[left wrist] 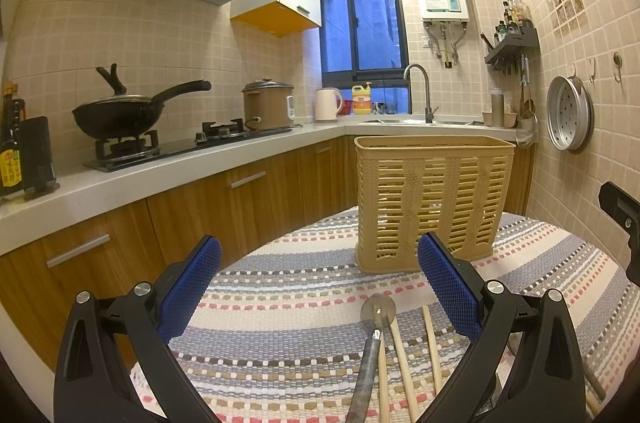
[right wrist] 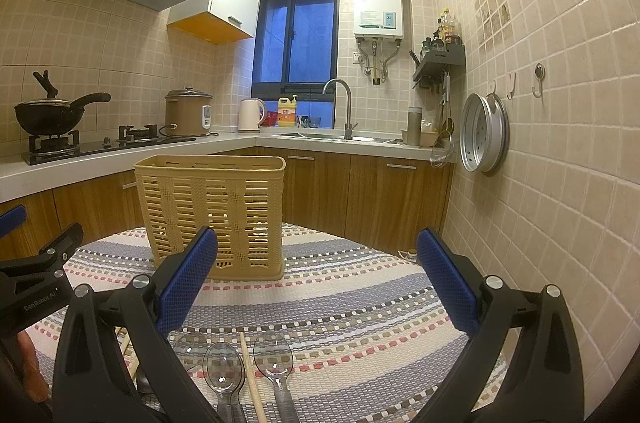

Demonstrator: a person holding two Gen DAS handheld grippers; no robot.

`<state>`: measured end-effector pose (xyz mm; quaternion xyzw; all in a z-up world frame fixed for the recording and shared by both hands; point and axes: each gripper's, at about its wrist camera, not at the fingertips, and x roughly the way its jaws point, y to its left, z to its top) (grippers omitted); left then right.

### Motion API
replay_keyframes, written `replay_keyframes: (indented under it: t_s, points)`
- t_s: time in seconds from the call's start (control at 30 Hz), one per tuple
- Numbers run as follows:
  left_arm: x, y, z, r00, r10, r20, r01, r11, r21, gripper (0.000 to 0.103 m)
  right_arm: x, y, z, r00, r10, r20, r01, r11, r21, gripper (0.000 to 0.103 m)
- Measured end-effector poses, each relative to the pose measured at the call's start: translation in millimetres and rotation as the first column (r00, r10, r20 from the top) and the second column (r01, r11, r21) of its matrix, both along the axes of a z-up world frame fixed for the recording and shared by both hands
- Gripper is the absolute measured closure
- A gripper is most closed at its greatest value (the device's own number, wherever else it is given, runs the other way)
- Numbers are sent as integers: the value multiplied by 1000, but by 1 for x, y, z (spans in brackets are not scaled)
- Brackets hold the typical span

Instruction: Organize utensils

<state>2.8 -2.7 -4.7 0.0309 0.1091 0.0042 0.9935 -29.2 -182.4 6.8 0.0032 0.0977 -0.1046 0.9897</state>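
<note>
Both tongs wide & empty: left gripper (left wrist: 319,263) over metal spoon (left wrist: 374,335) & wooden chopsticks (left wrist: 404,363), right gripper (right wrist: 317,255) over clear plastic spoons (right wrist: 224,371), all flat on woven mat (right wrist: 360,303) near slotted basket (right wrist: 212,211); items likely light, stiff, slippery, so pinch mid-handle.

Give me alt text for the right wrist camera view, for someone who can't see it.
The right tongs hang open and empty over a striped woven mat, with clear plastic spoons and a wooden chopstick lying just below them. A tan slotted utensil basket stands upright farther back, before a kitchen counter.
</note>
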Motion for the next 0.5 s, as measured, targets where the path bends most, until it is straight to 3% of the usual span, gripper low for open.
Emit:
replay_keyframes:
  t_s: [0.5]
  points:
    - [2,3,0,1000,-8,-12,8,1000,-9,7,1,-3,-1,999,-45,6,45,999,2,8]
